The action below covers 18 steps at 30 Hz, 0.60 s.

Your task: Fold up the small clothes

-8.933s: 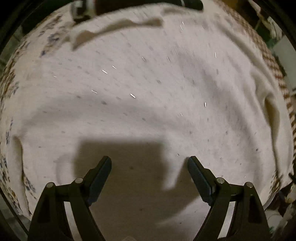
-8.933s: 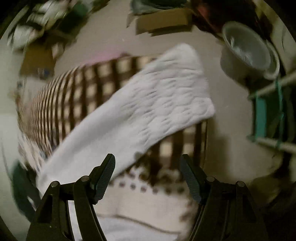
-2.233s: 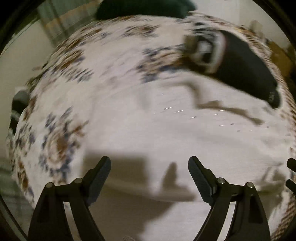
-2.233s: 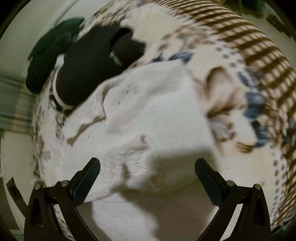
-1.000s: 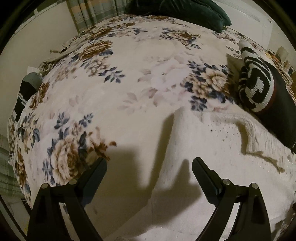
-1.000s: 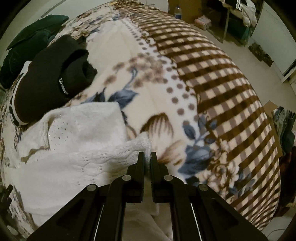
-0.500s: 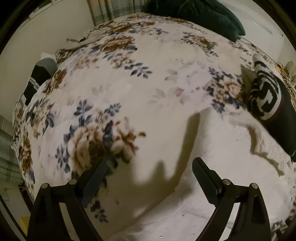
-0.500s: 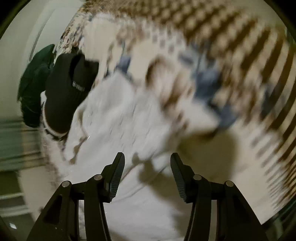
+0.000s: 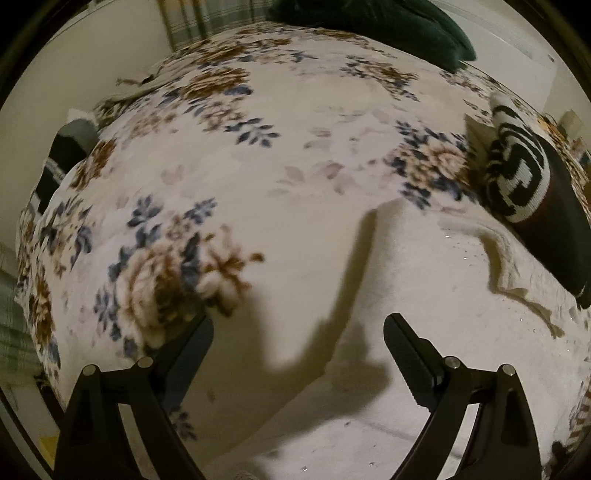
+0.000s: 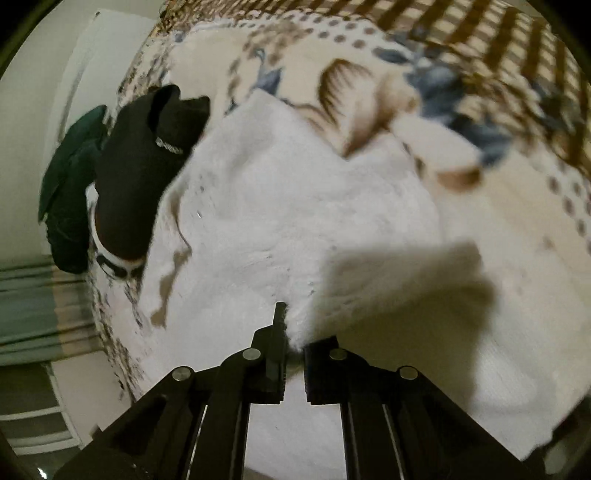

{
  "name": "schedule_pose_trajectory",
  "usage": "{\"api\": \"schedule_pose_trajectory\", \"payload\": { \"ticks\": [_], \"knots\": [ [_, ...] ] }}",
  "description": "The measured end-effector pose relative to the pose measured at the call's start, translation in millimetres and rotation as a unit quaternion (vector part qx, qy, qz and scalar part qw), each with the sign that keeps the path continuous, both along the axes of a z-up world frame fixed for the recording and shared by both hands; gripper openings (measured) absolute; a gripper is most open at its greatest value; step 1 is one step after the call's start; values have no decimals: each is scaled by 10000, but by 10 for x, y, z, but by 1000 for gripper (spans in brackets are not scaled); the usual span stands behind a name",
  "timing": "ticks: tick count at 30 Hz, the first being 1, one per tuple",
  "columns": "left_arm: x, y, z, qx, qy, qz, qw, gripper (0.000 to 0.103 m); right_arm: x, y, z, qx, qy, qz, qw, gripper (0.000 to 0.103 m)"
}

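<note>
A white knitted garment [image 10: 295, 206] lies spread on the floral bed blanket [image 9: 229, 173]. In the left wrist view the garment [image 9: 436, 302] fills the lower right. My left gripper [image 9: 297, 343] is open and empty, just above the garment's left edge. My right gripper [image 10: 291, 332] is shut on a raised fold of the white garment, with fabric bunched between the pads.
A black garment with a white patterned band [image 9: 532, 195] lies beside the white one's far edge; it also shows in the right wrist view [image 10: 144, 177]. A dark green pillow [image 9: 373, 26] sits at the head of the bed. The bed's left edge [image 9: 40, 295] drops to the floor.
My right gripper, half open 0.5 s ago, has closed on a fold of the white garment. My left gripper stays open and has drifted slightly left over the blanket.
</note>
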State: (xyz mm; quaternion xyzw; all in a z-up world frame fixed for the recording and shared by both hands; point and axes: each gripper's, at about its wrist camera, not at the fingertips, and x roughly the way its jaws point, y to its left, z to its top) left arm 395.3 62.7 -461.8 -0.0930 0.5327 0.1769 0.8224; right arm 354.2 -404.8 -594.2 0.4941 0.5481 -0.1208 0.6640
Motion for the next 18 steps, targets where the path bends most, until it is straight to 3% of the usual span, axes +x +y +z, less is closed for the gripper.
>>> {"api": "schedule_pose_trajectory", "payload": {
  "ticks": [4,5,6,8,11,13,18],
  "knots": [
    [170,-135,-157,209,162,-358,9990,94,-43,-55,-240,200,336,124,9992,12],
    [220,-160,-235,328,246,-478,9980,94,-55,-83,-279,281,338,77,9990,16],
    [246,-167,-291,389,310,-546,9973,94,-64,-113,-267,231,322,25,9992,31],
    [311,-141,-447,470,494,-658,9955,97,-93,-186,-208,32,193,-90,9998,40],
    [359,16,-600,107,568,-612,9965,103,-183,-365,-253,-410,404,-254,9980,40],
    [363,69,-595,-75,586,-563,9967,103,-200,-476,-358,-407,540,-319,9972,40],
    [242,-41,-337,62,399,-768,9962,103,-229,-563,-186,-509,353,-228,9978,40]
  ]
}}
